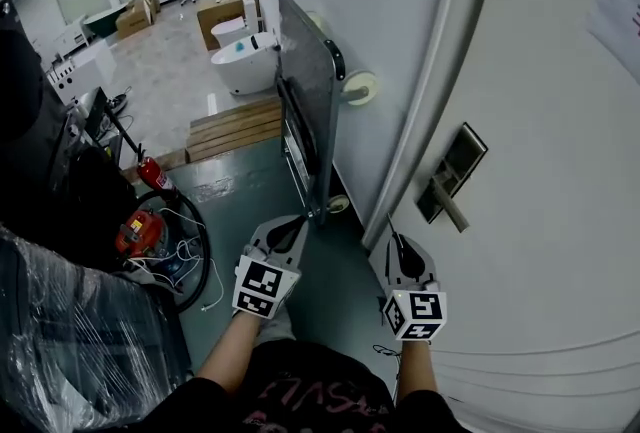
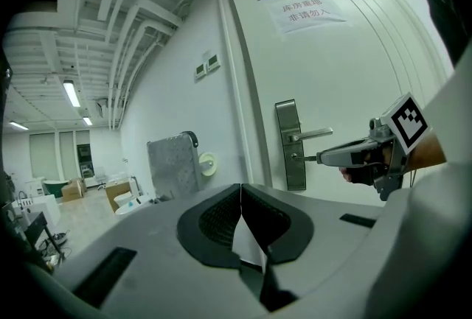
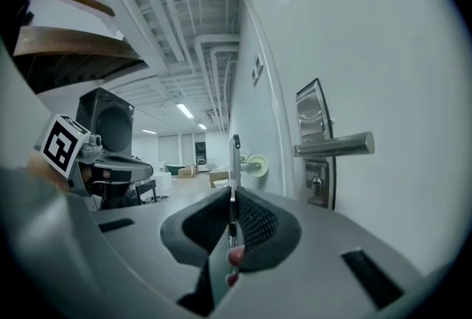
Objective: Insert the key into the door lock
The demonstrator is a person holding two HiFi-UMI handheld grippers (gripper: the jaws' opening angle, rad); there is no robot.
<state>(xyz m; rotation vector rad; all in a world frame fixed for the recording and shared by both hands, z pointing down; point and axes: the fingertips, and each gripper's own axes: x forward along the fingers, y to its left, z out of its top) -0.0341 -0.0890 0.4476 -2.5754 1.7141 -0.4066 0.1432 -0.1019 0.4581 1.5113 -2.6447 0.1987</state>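
Key (image 3: 234,155): pinched in your right hand-held gripper (image 3: 233,220). The jaws are closed on its lower end and the thin metal blade stands up past the pads. Door lock (image 3: 317,163) is off to the blade's right, near but not touching. Keyhole (image 3: 317,183) sits just under the lever handle (image 3: 335,144). Left hand-held gripper (image 2: 241,216): jaws pressed together, nothing between them, held aside and facing the door.

Handling, by judgement: the key is light, stiff and smooth. It will likely pivot or slip in the pads if the tip strikes the plate off-line. Hold it by the flat head end, blade free. Bring it square to the keyhole and push gently.
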